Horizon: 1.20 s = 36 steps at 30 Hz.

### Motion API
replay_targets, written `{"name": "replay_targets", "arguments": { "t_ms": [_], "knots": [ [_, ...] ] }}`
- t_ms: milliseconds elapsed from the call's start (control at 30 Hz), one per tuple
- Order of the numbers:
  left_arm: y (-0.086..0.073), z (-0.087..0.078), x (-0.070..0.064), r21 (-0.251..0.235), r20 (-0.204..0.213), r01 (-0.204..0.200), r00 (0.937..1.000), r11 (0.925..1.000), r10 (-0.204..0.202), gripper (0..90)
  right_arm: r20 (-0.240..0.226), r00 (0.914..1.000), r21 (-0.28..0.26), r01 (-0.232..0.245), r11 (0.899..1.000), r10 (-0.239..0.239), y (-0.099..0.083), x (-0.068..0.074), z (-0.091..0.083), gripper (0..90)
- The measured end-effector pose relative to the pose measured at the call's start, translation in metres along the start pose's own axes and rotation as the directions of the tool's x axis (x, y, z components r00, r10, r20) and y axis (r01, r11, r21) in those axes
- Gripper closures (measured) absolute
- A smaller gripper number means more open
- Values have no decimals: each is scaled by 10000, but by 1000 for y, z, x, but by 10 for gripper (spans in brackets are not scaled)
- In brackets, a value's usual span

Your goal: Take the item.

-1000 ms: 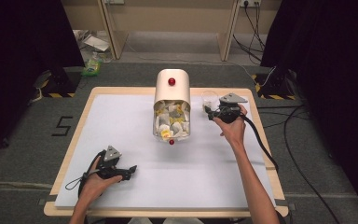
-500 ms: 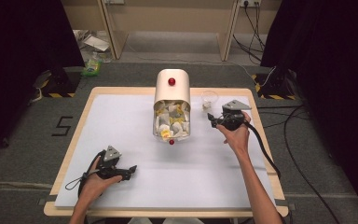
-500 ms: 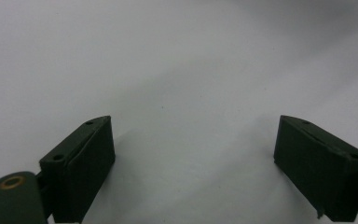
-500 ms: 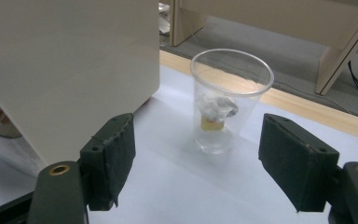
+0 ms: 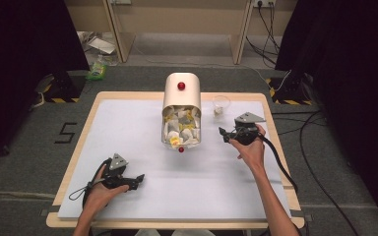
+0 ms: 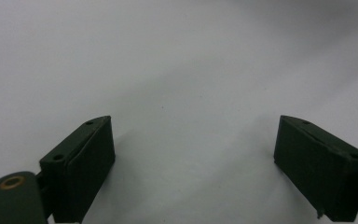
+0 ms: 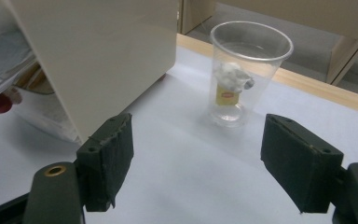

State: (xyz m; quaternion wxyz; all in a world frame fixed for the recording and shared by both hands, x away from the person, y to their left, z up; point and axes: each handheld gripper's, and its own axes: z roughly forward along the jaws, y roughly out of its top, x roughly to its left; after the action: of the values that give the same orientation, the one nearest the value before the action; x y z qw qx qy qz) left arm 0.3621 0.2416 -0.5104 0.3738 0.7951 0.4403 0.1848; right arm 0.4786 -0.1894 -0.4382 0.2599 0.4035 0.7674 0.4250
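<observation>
Cup (image 7: 237,74) of clear plastic with a tea bag (image 7: 230,84) inside stands just beside the cream box (image 5: 181,110), and the right gripper (image 7: 198,168) sits near it, jaws wide apart and holding nothing.

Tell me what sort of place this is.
Probably a lab or studio set up for recording manipulation. A table with a white mat stands between black curtains, cables trail over the carpet, and a hand-held right gripper faces a plastic cup.
</observation>
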Motion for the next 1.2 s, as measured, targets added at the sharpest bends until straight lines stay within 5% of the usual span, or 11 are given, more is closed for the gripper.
{"name": "replay_targets", "arguments": {
  "t_ms": [1200],
  "knots": [
    [0,0,0,2,-1,-2,10000,10000,2,114,-356,9984,1019,470,9937,-436,-43,20,-22,192]
  ]
}}
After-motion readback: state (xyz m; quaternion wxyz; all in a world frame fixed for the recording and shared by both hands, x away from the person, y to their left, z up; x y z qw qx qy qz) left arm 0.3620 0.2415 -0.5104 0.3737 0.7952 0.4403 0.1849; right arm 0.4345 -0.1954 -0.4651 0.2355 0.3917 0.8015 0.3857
